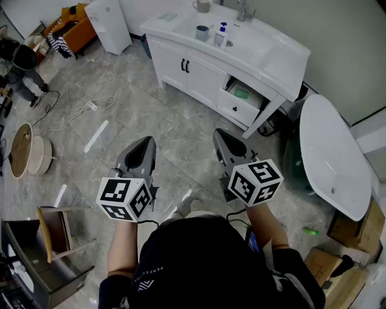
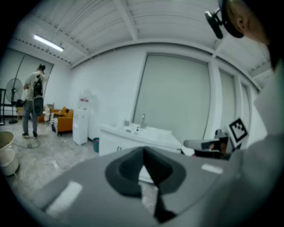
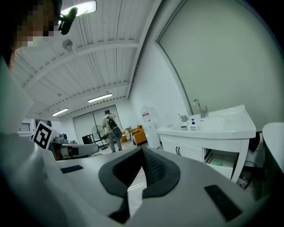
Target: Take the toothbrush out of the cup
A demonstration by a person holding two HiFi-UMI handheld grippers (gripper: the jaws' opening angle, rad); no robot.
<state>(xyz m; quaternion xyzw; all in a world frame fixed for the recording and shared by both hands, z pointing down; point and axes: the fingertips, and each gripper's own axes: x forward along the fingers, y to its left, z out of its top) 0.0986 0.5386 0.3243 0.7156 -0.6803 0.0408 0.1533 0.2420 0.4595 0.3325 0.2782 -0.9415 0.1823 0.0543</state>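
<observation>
Across the room stands a white vanity with a sink. On its counter are a grey-blue cup, a soap bottle and, further back, a mug next to the faucet. In the right gripper view the mug is tiny. I cannot make out a toothbrush in any view. My left gripper and right gripper hover side by side over the floor, well short of the vanity. Both are shut and hold nothing, left gripper and right gripper alike.
A vanity drawer stands open with something green inside. A white oval tub lies to the right, a wooden chair at lower left. A water dispenser, an orange sofa, a person and floor cables are at the far left.
</observation>
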